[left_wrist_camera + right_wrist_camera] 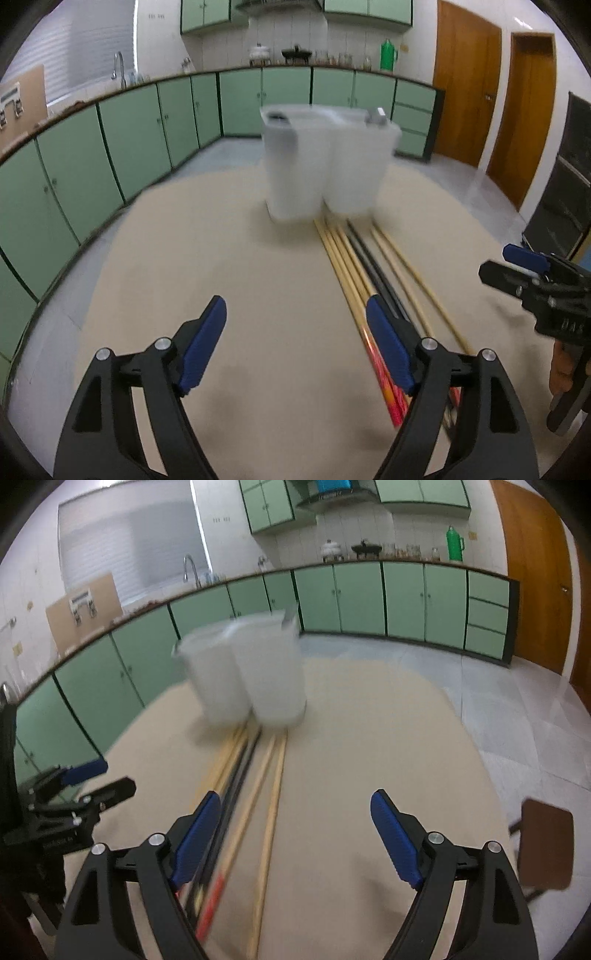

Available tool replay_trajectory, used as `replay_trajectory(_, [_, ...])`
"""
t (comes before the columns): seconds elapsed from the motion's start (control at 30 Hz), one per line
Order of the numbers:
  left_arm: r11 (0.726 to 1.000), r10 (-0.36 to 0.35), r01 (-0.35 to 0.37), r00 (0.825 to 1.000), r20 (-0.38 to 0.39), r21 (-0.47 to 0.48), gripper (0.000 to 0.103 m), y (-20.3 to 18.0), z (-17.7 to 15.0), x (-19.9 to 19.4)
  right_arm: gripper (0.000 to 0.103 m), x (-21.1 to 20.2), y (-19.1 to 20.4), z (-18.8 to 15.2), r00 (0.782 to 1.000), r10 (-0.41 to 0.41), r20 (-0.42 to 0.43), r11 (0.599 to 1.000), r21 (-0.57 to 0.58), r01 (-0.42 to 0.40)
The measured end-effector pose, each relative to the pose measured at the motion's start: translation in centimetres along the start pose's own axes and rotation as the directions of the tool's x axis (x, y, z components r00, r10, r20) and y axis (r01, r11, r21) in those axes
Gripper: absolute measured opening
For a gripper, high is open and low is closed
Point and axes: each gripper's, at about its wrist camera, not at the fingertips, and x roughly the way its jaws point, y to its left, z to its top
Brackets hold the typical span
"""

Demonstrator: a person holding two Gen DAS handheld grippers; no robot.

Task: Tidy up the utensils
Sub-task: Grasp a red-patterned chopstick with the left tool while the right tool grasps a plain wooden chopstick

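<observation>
Approach step: chopsticks [354, 254] lie on surface [221, 240] before holder [325, 162]. Left gripper [295, 343] and right gripper [295, 838] wide, empty. Next: straddle one pair, close.

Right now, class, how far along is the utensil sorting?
Barely begun. Done: nothing clearly; what the white holder contains is too blurred to tell. In hand: nothing; left gripper and right gripper are open, empty. Left: all chopsticks lie on the table.
</observation>
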Motion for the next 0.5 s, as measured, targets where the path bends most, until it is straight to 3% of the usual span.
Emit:
replay_trajectory(0.2, [1.000, 0.003, -0.001, 0.997, -0.083, 0.022, 0.082, -1.3, -4.0, -0.3, 0.082, -1.2, 0.7, -4.1, 0.996, 0.004, -0.085, 1.000, 0.007, -0.004])
replay_trajectory(0.37, [1.000, 0.006, -0.003, 0.993, -0.121, 0.026, 0.083, -1.9, -5.8, -0.4, 0.080, -1.2, 1.1, -5.6, 0.993, 0.012, -0.116, 1.000, 0.004, -0.011])
replay_trajectory(0.5, [0.999, -0.001, 0.005, 0.991, -0.132, 0.031, 0.084, -1.9, -6.5, -0.6, 0.064, -1.0, 1.7, -5.7, 0.992, -0.005, -0.125, 1.000, -0.026, 0.002])
